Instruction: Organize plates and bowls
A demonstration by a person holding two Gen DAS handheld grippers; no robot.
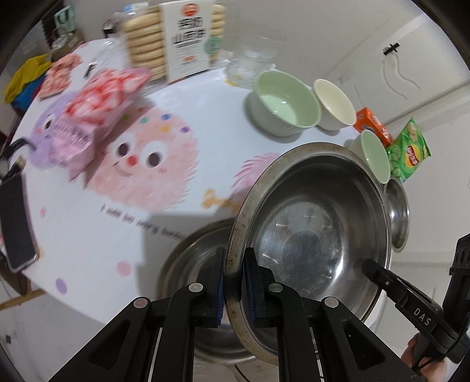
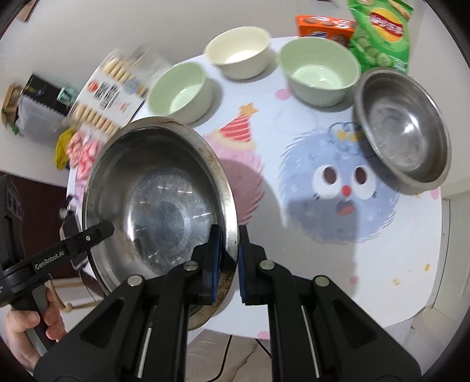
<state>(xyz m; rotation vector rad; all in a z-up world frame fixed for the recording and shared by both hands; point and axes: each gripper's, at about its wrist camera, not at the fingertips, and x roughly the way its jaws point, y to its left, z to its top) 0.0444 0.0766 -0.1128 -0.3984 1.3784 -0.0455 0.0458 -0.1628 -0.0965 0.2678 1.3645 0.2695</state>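
Note:
A large steel basin (image 1: 311, 235) hangs tilted above the round table (image 1: 88, 235), carried between both grippers. My left gripper (image 1: 233, 282) is shut on its left rim. My right gripper (image 2: 229, 252) is shut on the opposite rim of the basin (image 2: 158, 211). Below it in the left wrist view, another steel bowl (image 1: 188, 264) shows, partly hidden. A smaller steel bowl (image 2: 405, 132) stands at the table's right edge. Toward the back sit two green bowls (image 2: 180, 92) (image 2: 320, 73) with a cream bowl (image 2: 238, 51) between them.
A biscuit pack (image 1: 188, 38) and a glass jar (image 1: 249, 64) stand at the back, pink snack bags (image 1: 97, 108) on the left. A phone (image 1: 17, 226) lies at the left edge. An orange box (image 2: 323, 26) and green chips bag (image 2: 382, 35) sit behind the bowls.

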